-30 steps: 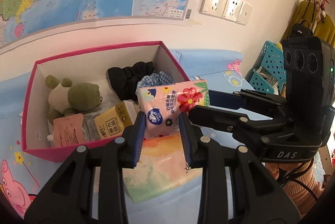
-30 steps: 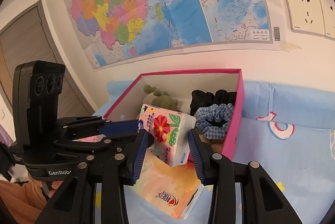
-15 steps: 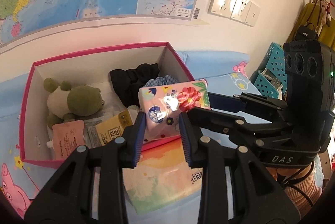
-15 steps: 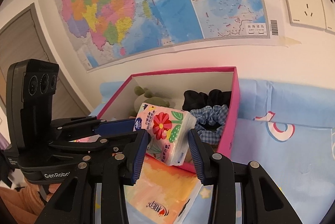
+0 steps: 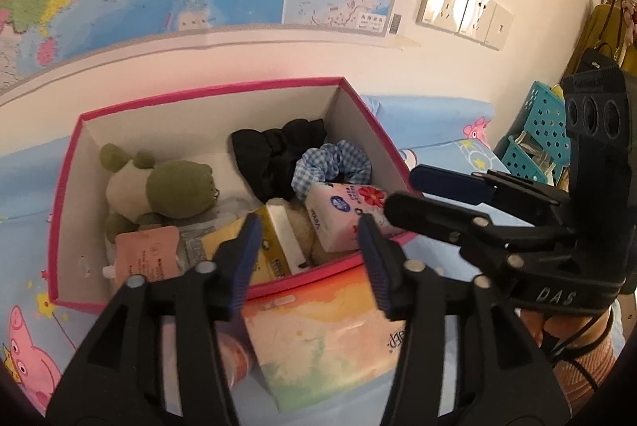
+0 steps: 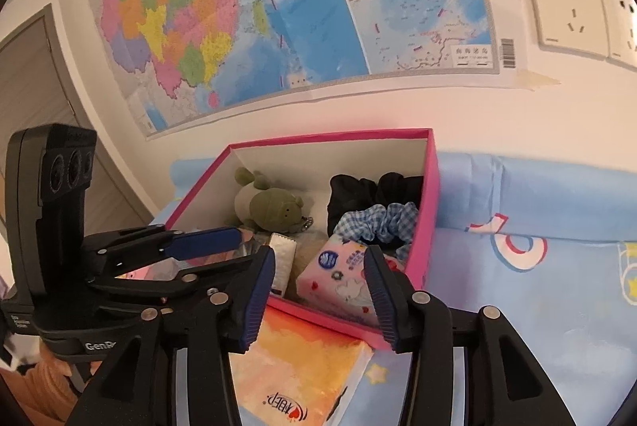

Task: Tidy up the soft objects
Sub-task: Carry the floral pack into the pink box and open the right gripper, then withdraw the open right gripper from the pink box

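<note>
A pink floral tissue pack [image 5: 345, 214] lies inside the pink box [image 5: 207, 92] at its front right corner; it also shows in the right wrist view [image 6: 342, 276]. My left gripper [image 5: 308, 258] is open and empty, just in front of the box. My right gripper [image 6: 318, 286] is open and empty, with the pack between and beyond its fingers. The box [image 6: 330, 138] also holds a green frog plush [image 5: 159, 189], a black scrunchie [image 5: 274, 155], a blue checked scrunchie [image 5: 332, 165] and small packets [image 5: 147, 258].
An orange tissue pack [image 5: 322, 330] lies on the blue cartoon sheet [image 6: 537, 298] in front of the box, under both grippers. A teal basket [image 5: 537, 131] stands at the right. A map and wall sockets [image 6: 569, 12] are on the wall behind.
Both grippers held the floral tissue pack over the box, then opened. The pack dropped into the box's front right corner.
</note>
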`<state>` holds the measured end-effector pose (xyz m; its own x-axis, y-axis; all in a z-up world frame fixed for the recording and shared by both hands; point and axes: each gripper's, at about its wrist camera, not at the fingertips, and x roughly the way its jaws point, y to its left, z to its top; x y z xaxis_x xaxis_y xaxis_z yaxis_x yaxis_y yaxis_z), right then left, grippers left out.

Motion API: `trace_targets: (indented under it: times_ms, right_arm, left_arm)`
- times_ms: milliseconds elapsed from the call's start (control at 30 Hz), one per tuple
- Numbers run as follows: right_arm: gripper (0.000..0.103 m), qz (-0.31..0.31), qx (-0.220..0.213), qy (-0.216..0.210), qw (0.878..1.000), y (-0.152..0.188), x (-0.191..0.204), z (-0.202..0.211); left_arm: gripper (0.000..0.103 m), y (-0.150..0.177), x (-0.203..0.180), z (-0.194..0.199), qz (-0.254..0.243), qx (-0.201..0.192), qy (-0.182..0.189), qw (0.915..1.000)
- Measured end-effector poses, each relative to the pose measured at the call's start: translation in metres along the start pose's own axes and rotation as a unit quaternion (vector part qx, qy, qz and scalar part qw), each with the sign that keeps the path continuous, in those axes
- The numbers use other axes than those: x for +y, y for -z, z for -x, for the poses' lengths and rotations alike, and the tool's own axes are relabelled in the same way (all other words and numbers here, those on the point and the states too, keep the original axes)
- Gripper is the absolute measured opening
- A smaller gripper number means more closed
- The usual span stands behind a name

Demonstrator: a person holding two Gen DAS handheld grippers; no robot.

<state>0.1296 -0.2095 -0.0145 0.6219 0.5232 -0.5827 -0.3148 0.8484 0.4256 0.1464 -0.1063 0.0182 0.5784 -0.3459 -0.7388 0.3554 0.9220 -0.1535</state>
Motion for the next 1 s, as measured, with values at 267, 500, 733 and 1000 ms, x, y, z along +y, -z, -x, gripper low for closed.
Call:
trace_targets:
  times_ms: [267, 500, 733, 1000]
  right_arm:
    - [0.074, 0.039, -0.038, 0.024, 0.998, 0.024, 0.023, 0.033]
    - [0.103, 0.053, -0.054, 0.061, 0.995, 0.060, 0.043, 0.051]
    - [0.103, 0.072, -0.044, 0.076, 0.994, 0.094, 0.069, 0.049]
    - [0.103, 0.081, -0.016, 0.062, 0.995, 0.122, 0.084, 0.043]
  left_arm:
    - [0.092, 0.032, -0.003, 0.048, -0.014, -0.064, -0.029, 0.9974]
    - [0.103, 0.074, 0.010, 0.078, 0.022, -0.083, -0.073, 0.9937]
    - [0.103, 0.109, 0.026, 0.082, 0.059, -0.065, -0.117, 0.9893]
    - [0.103, 0.128, 0.030, 0.090, 0.062, -0.063, -0.157, 0.9835]
